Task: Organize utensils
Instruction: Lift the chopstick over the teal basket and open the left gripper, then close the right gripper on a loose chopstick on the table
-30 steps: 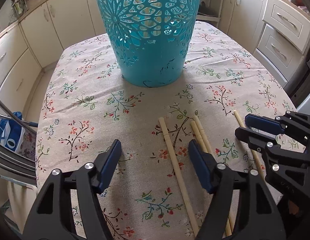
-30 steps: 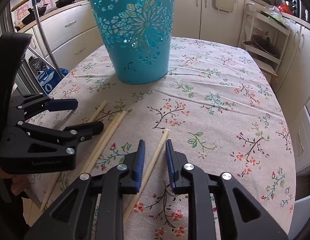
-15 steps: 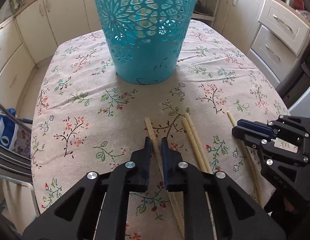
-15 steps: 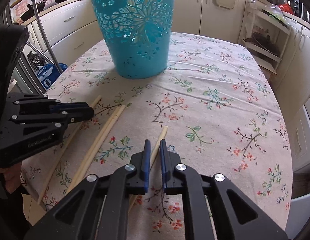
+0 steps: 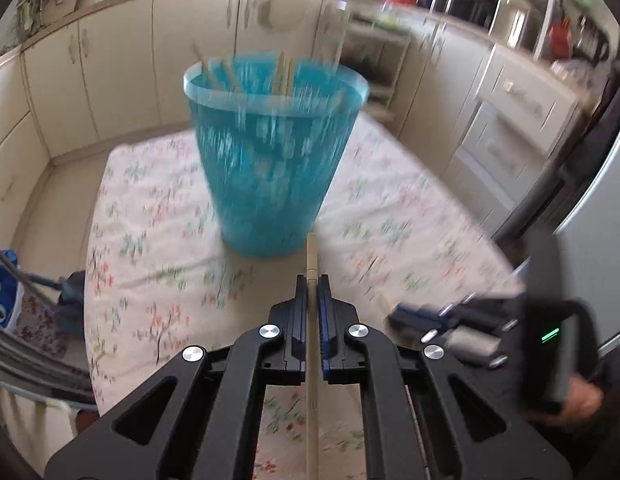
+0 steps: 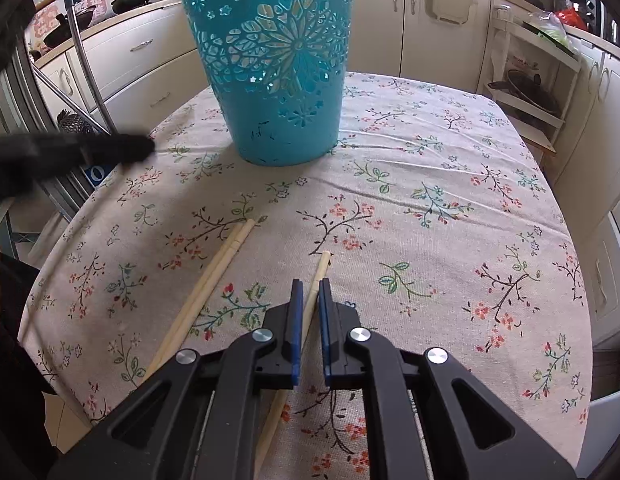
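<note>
A pale wooden chopstick [image 5: 312,320] is clamped between the closed blue pads of the left gripper [image 5: 312,284], lifted clear of the table [image 5: 141,240], its tip pointing toward a tall turquoise cut-out basket [image 5: 269,168]. This view is motion-blurred. Several chopsticks already stand inside the basket. The right gripper [image 6: 310,292] has its pads nearly closed around a second chopstick [image 6: 321,270] that seems to lie on the floral cloth; whether it is fully pinched cannot be told. A pair of chopsticks [image 6: 213,276] lies just to its left. To do this step well, the left gripper likely needs to carry its stick above the basket rim, tilt it tip-down, then release only once the tip is inside.
</note>
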Demonstrator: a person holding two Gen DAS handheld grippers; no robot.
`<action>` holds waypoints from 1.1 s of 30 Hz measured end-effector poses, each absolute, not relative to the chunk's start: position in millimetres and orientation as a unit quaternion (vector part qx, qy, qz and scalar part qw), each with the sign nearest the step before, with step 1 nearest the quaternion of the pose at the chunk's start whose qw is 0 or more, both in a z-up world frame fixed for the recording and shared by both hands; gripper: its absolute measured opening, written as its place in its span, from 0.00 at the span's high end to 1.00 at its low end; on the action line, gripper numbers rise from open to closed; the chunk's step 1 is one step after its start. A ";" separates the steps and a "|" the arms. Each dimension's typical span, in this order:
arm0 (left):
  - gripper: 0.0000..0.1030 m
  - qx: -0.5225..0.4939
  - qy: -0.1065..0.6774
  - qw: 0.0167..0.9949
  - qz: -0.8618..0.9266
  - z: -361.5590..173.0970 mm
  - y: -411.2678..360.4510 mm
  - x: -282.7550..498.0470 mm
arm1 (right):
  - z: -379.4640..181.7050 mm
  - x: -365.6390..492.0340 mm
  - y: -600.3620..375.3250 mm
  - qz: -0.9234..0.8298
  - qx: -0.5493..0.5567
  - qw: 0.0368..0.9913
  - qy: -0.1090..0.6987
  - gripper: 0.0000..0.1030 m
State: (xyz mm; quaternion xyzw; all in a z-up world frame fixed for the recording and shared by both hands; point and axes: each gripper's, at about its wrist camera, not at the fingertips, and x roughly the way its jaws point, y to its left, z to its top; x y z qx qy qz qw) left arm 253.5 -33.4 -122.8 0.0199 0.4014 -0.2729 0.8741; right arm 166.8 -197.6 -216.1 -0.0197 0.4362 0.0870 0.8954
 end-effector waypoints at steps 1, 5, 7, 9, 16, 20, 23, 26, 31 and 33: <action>0.95 0.005 0.382 0.879 -0.284 -108.5 -30.9 255.1 | -216.0 166.7 -197.5 0.087 -0.019 0.896 0.436 0.92; 0.95 -0.027 0.319 0.901 -0.292 -59.5 -29.8 270.0 | -216.2 167.0 -197.9 0.088 -0.014 0.896 0.434 0.92; 0.95 -0.043 0.283 0.916 -0.281 -33.6 -31.0 284.8 | -216.1 167.6 -197.6 0.087 -0.014 0.897 0.434 0.92; 0.95 -0.063 0.257 0.927 -0.267 -14.7 -32.2 302.6 | -216.2 168.1 -196.6 0.088 -0.014 0.897 0.433 0.92; 0.95 -0.118 0.181 0.955 -0.205 14.2 -37.1 361.0 | -216.6 168.8 -190.8 0.085 -0.031 0.898 0.430 0.92; 0.95 -0.128 0.171 0.963 -0.164 1.9 -40.7 389.9 | -217.0 169.2 -187.4 0.082 -0.043 0.898 0.429 0.92; 0.95 -0.118 0.181 0.965 -0.149 -10.8 -46.1 399.4 | -217.1 169.5 -186.5 0.082 -0.046 0.898 0.429 0.92; 0.95 -0.104 0.192 0.966 -0.141 -22.3 -50.2 397.1 | -217.1 169.8 -185.5 0.082 -0.049 0.899 0.428 0.92; 0.95 -0.083 0.214 0.963 -0.143 -38.5 -50.1 385.5 | -217.3 169.3 -186.0 0.085 -0.045 0.899 0.428 0.91; 0.94 -0.080 0.226 0.960 -0.145 -43.3 -46.6 376.4 | -217.7 169.4 -187.0 0.087 -0.041 0.899 0.428 0.91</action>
